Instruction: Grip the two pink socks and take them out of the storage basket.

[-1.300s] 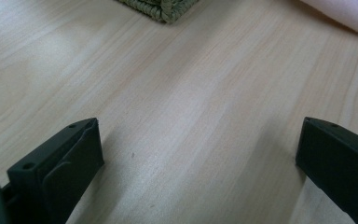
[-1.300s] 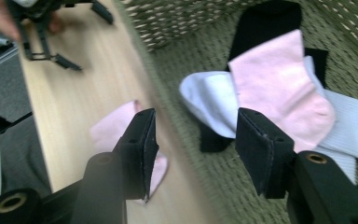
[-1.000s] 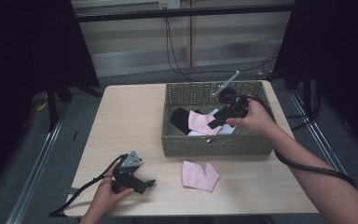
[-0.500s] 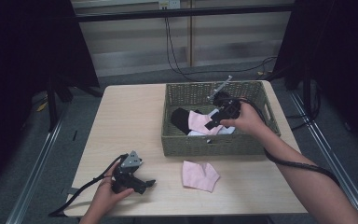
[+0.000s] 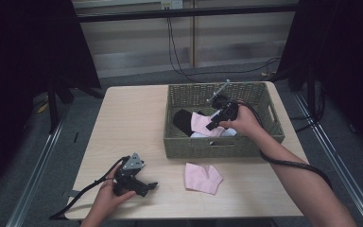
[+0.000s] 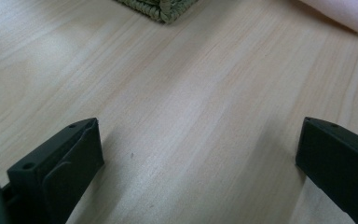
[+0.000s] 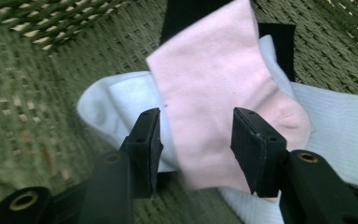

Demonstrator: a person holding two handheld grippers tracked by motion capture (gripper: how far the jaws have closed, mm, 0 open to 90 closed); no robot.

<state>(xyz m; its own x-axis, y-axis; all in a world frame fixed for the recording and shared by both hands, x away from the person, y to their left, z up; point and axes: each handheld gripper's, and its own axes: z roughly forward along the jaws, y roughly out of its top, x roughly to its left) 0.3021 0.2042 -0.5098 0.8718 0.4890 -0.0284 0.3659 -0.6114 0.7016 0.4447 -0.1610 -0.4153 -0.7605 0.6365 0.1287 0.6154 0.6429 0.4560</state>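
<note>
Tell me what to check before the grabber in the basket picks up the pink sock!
1. Right gripper open: ok.
2. Its jaws on either side of the pink sock in the basket: ok.
3. Jaws low enough to pinch: cannot tell.
4. Jaws clear of the white socks underneath: cannot tell.
5. Left gripper open, over bare table: ok.
6. Other pink sock out of the way: ok.

**On the table**

A light wooden table (image 5: 132,118) carries a green woven basket (image 5: 189,146) toward its far right. Near the front edge, just before the basket, lies a folded pink sock (image 5: 201,178).
</note>
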